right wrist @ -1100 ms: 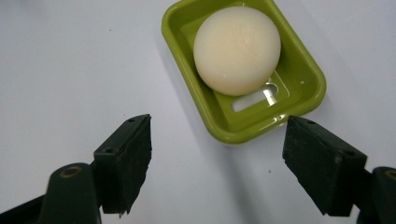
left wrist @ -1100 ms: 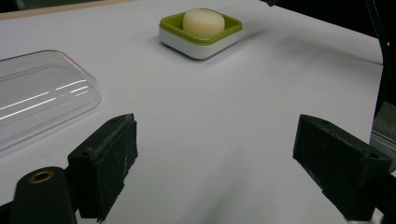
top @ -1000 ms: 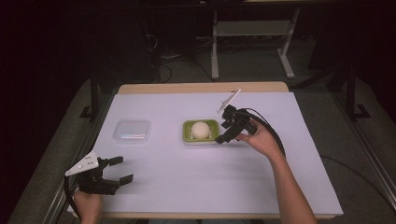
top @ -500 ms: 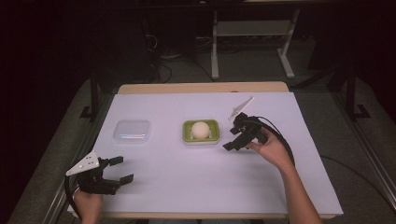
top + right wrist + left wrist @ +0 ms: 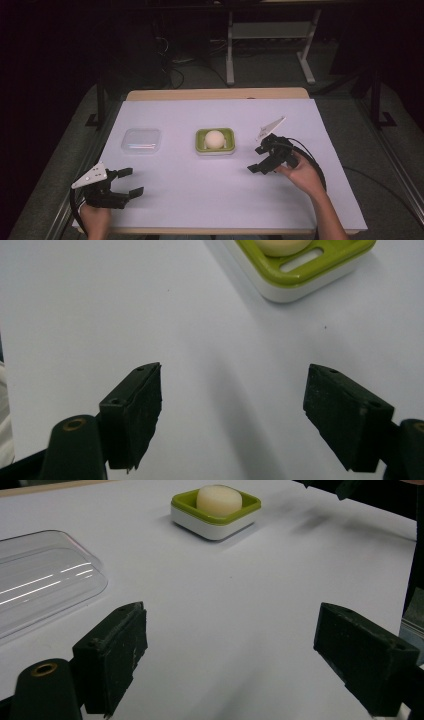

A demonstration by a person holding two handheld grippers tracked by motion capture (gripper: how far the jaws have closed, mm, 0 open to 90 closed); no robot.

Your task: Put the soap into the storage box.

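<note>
I have drawn my right gripper [image 5: 260, 159] back from the green dish [image 5: 215, 148], jaws wide and empty, the soap [image 5: 214, 138] left sitting in it, while my left gripper [image 5: 124, 181] waits open and empty near the clear lid [image 5: 141, 140], probably next

A lab-like recording room: a white-covered counter [image 5: 200, 195] stands on grey carpet [image 5: 395, 150] in a dark space, with loose cables [image 5: 175, 75] at 11 o'clock and a white metal frame [image 5: 265, 45] at 12 o'clock
</note>
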